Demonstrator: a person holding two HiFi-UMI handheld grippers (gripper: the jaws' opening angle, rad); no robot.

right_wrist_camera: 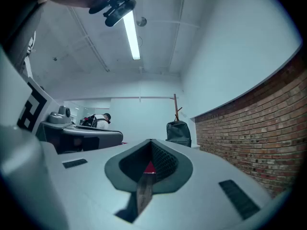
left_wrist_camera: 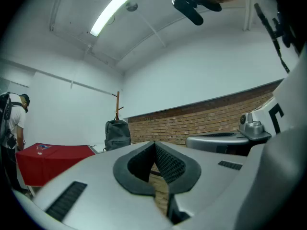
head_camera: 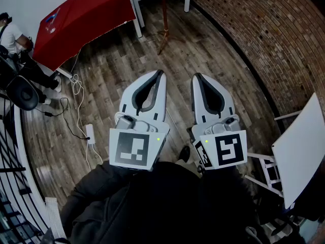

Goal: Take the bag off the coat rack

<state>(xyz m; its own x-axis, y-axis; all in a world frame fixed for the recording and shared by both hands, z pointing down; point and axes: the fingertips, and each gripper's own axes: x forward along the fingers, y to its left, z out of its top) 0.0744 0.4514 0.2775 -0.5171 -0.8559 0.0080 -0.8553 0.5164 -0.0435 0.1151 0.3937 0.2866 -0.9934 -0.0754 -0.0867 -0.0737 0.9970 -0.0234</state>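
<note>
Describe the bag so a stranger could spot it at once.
Follow the brick wall to its far end, where a wooden coat rack stands. The bag hangs on it: a dark grey backpack, the only thing on the rack.

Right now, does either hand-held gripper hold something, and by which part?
Nothing is held. The left hand-held gripper and the right hand-held gripper are both shut and empty; the bag hangs on the coat rack.
</note>
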